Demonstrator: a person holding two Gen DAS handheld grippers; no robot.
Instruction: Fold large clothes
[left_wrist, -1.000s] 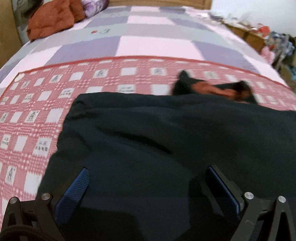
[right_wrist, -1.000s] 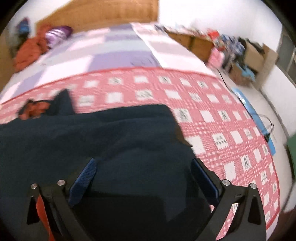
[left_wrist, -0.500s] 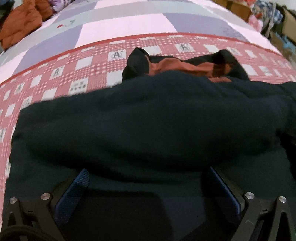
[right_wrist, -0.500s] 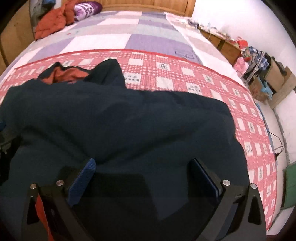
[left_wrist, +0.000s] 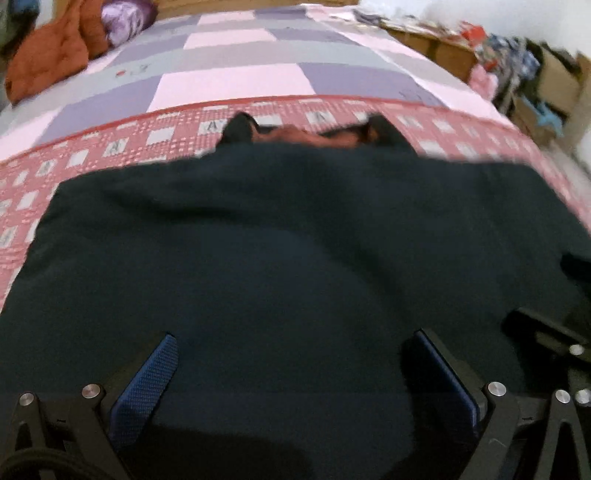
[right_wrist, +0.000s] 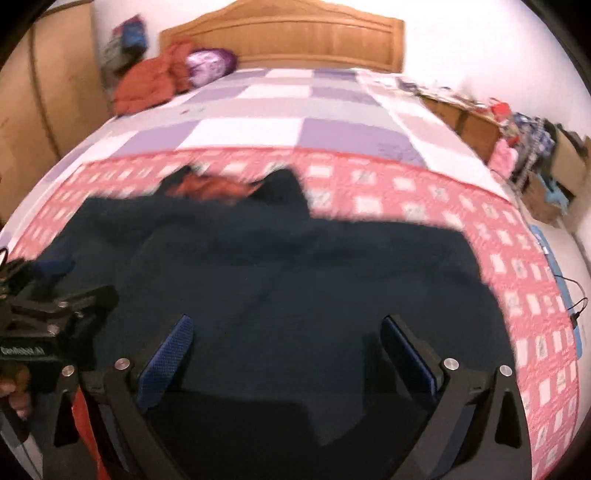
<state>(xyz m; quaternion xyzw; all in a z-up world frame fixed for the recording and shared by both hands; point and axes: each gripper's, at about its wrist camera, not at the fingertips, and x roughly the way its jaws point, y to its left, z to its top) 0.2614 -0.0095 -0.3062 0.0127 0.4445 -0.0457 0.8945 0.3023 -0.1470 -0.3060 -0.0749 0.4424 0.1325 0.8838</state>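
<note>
A large dark navy garment (left_wrist: 288, 258) lay spread across the red-and-white checked blanket (left_wrist: 92, 147) at the near end of the bed, filling most of both wrist views. At its far edge a rust-orange lining (left_wrist: 306, 136) showed between two dark raised flaps, probably a collar or hood, though motion blur made that hard to confirm.

The left gripper (left_wrist: 295, 369) hung over the near part of the garment with its blue-padded fingers (left_wrist: 147, 376) spread wide and nothing between them. The right gripper (right_wrist: 288, 350) was likewise wide open above the dark fabric, its blue pads (right_wrist: 166, 358) apart and empty. In the right wrist view the left gripper's black body (right_wrist: 48, 314) sat at the left edge, just beside the garment's near side.

Beyond the checked blanket stretched a quilt of lilac, pink and grey squares (right_wrist: 258, 118). A crumpled rust-orange piece of clothing (right_wrist: 151, 81) and a shiny purple bundle (right_wrist: 210, 62) rested near the wooden headboard (right_wrist: 288, 40). To the right of the bed stood cardboard boxes with mixed clutter (right_wrist: 524, 140).
</note>
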